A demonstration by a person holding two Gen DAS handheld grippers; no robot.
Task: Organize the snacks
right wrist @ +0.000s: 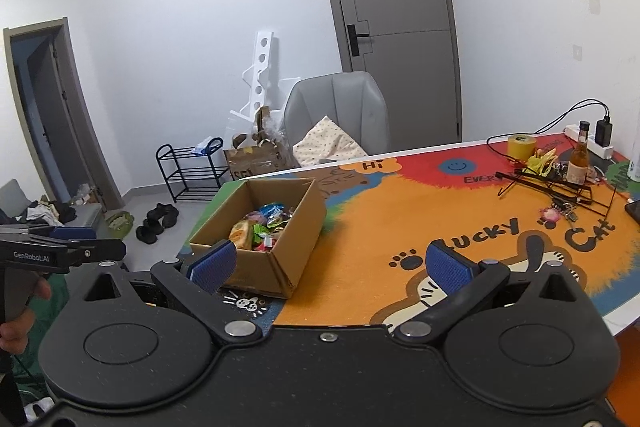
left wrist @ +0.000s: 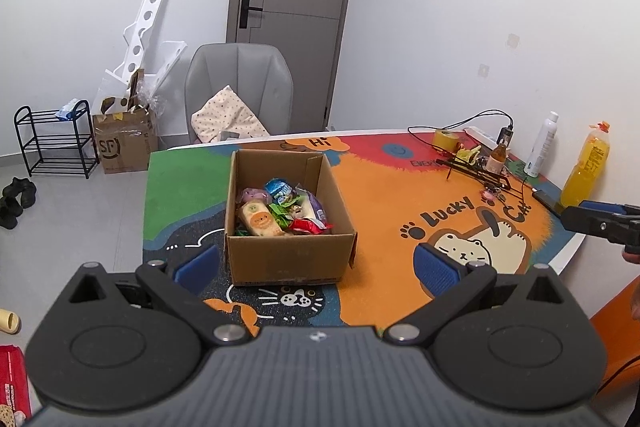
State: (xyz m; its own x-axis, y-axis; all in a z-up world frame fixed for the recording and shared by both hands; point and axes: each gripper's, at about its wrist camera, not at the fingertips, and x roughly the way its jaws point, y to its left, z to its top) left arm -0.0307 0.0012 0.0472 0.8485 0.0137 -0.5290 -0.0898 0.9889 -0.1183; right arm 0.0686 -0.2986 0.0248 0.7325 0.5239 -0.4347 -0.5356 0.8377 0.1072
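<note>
An open cardboard box [left wrist: 288,259] [right wrist: 288,227] stands on the colourful cat-print table mat [left wrist: 384,203] [right wrist: 400,211]. Inside lie several snack packets [left wrist: 280,211] [right wrist: 260,227]: a beige one with an orange circle, a blue one, green ones, a red one. My left gripper [left wrist: 316,269] is open, just short of the box's near wall, its blue pads wider apart than the box, nothing between them. My right gripper [right wrist: 330,265] is open and holds nothing, near the box's right corner. Each gripper shows at the edge of the other's view.
At the table's far right stand a yellow tape roll [left wrist: 446,139], a small brown bottle [left wrist: 497,157], black hangers [left wrist: 476,171], cables, a white bottle [left wrist: 540,147], an orange drink bottle [left wrist: 586,167] and a phone. A grey chair [left wrist: 240,87] stands behind the table. On the floor: boxes, rack, shoes.
</note>
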